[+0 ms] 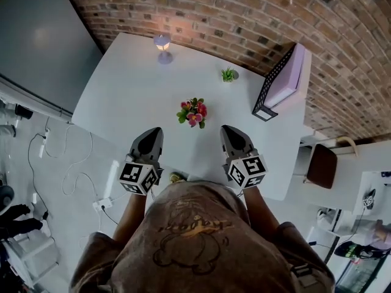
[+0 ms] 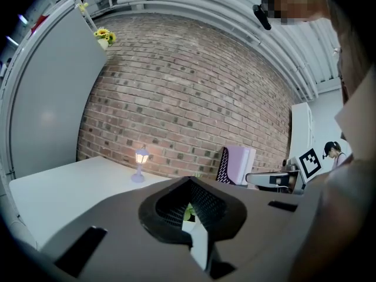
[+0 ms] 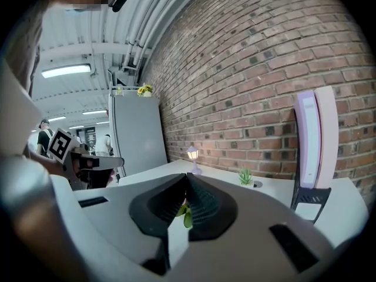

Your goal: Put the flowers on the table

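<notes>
The left gripper (image 1: pixel 155 132) and right gripper (image 1: pixel 226 130), jaws pressed together, hover by the table (image 1: pixel 131 84)'s near edge; flowers (image 1: pixel 193 112) mid-table, bare white around, brick wall (image 1: pixel 214 8) behind

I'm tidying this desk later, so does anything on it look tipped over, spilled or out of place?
Nothing stands out. The flowers sit mid-table, with nothing spilled around them. The lamp stands upright and lit near the wall, and the plant and file rack are also upright.
</notes>
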A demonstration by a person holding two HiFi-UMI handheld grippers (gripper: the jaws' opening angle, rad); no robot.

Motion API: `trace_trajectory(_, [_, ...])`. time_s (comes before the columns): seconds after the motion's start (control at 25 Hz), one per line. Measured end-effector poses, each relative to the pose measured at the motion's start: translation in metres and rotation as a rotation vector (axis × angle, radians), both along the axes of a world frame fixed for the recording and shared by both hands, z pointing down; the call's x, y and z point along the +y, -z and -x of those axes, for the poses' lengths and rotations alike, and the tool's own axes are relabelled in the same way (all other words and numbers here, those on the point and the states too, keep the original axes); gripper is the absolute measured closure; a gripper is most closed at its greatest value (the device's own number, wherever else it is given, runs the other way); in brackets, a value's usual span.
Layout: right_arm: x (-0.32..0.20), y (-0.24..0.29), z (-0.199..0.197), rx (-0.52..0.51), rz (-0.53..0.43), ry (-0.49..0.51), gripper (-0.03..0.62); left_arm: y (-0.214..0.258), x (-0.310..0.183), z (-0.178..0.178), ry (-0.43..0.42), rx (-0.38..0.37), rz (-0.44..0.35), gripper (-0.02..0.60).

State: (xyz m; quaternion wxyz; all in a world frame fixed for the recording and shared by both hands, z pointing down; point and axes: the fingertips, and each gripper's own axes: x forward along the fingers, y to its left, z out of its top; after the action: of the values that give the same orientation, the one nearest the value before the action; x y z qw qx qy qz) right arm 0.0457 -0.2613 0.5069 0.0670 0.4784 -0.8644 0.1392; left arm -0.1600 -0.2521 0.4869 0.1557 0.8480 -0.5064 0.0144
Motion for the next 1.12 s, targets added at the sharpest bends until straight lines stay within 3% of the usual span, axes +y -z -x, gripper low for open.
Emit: trace_trajectory(1.12, [0.003, -0.016, 0.015, 0.054, 0.022, 0.056, 0.592, -0.002, -0.002, 0.004, 0.038, -0.013, 0.020, 0.566])
